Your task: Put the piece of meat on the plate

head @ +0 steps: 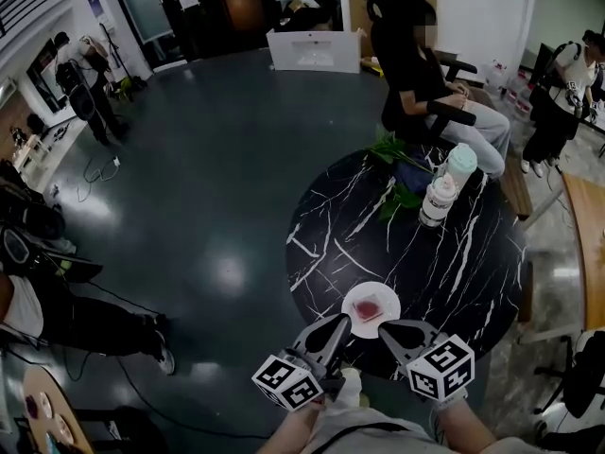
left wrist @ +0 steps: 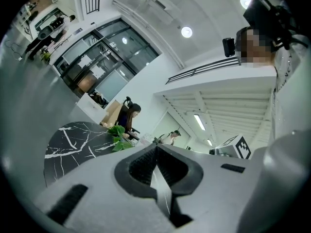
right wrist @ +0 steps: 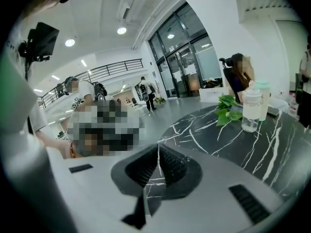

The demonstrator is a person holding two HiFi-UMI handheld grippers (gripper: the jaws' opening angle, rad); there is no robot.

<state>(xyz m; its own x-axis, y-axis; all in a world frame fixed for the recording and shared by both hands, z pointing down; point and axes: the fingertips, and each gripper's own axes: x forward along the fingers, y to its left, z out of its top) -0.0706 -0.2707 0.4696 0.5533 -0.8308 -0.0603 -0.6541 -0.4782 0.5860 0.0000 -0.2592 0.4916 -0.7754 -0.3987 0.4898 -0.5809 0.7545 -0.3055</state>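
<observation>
1. At the bottom of the head view, the left gripper (head: pixel 338 323) and right gripper (head: pixel 386 328) hang side by side just short of the table's near edge. Each gripper's own view shows its ribbed black pads pressed together with nothing between them, so both are closed and empty
2. Just beyond their tips, low and centre in the frame, a small round white plate (head: pixel 349 301) sits close to the near rim of the table (head: pixel 454 253). The piece of meat (head: pixel 371 306) lies flat in its middle as a red, roughly square slab
3. The placing looks done, so what remains is a clean retreat. I would keep both grippers closed and above the rim, since a light plate this near the edge could slide on so smooth a top
4. The table is round, glossy black stone with thin white veins
5. Toward its far side, right of centre, stand a clear bottle (head: pixel 438 201) with a white cap and a cup (head: pixel 461 166) with a pale lid, touching or nearly so. Soft green leaves (head: pixel 395 200) lie beside them
6. Farthest off, at the upper right, a person (head: pixel 421 74) in dark clothes sits on a chair by the table
</observation>
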